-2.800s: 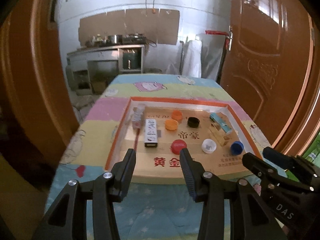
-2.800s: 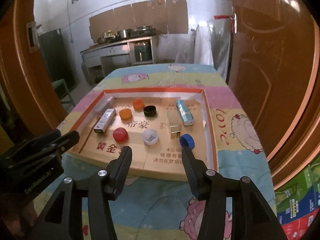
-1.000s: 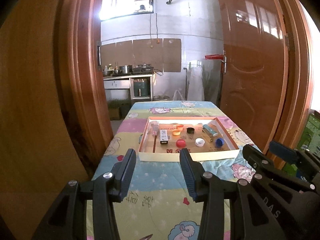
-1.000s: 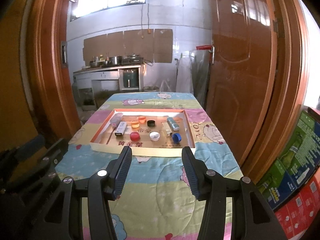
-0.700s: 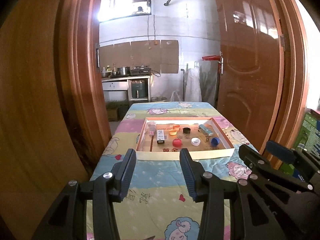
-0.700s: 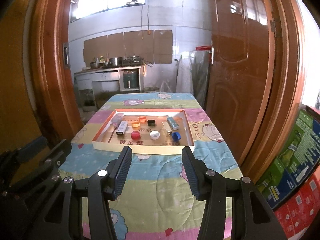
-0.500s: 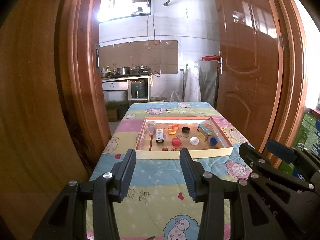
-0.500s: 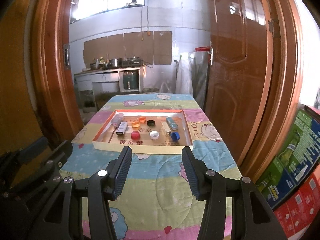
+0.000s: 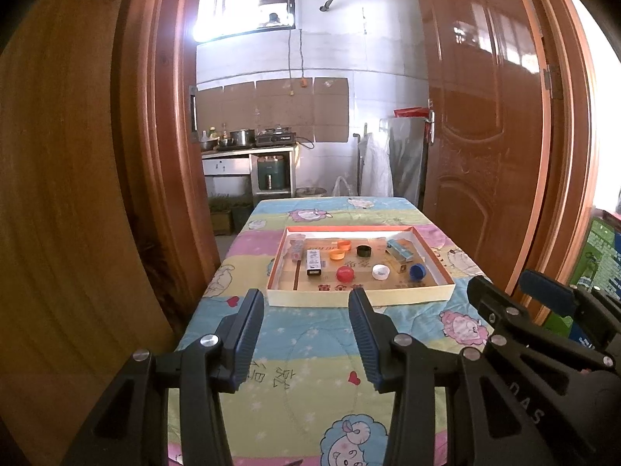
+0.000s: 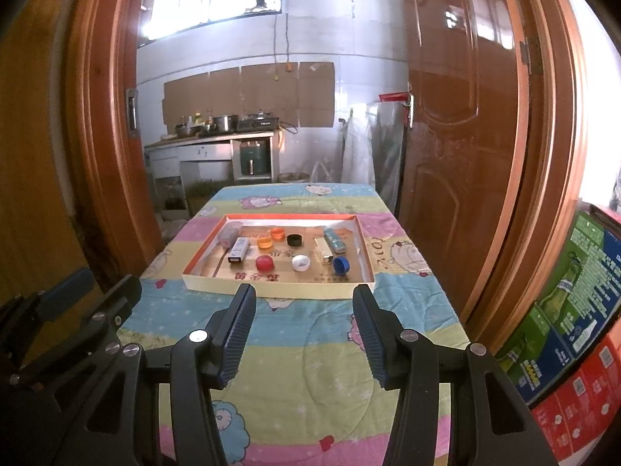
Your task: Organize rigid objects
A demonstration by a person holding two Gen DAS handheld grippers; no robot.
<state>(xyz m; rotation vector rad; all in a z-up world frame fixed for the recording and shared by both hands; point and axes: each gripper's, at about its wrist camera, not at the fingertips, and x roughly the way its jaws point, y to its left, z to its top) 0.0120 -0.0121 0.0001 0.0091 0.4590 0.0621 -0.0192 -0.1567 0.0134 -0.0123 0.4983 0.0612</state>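
Note:
A shallow cardboard tray (image 9: 361,297) (image 10: 279,288) with an orange rim sits mid-table. In it lie bottle caps: red (image 9: 345,273) (image 10: 264,262), white (image 9: 380,271) (image 10: 300,262), blue (image 9: 417,270) (image 10: 341,265), black (image 9: 363,250) (image 10: 294,239) and two orange (image 9: 337,254) (image 10: 265,243). Small boxes lie at its left (image 9: 313,261) (image 10: 238,249) and right (image 9: 399,250) (image 10: 334,240). My left gripper (image 9: 306,305) and right gripper (image 10: 304,301) are both open and empty, held well back from the tray over the table's near end.
The table wears a pastel cartoon cloth (image 9: 310,353) (image 10: 302,341). Wooden door leaves (image 9: 489,147) (image 10: 462,147) and frames flank it. Printed cartons (image 10: 574,303) stack at the right. A kitchen counter with pots (image 9: 248,143) stands behind.
Both grippers have drawn back from the tray toward the near end of the table and risen. They stay open and empty. The tray's contents have not moved.

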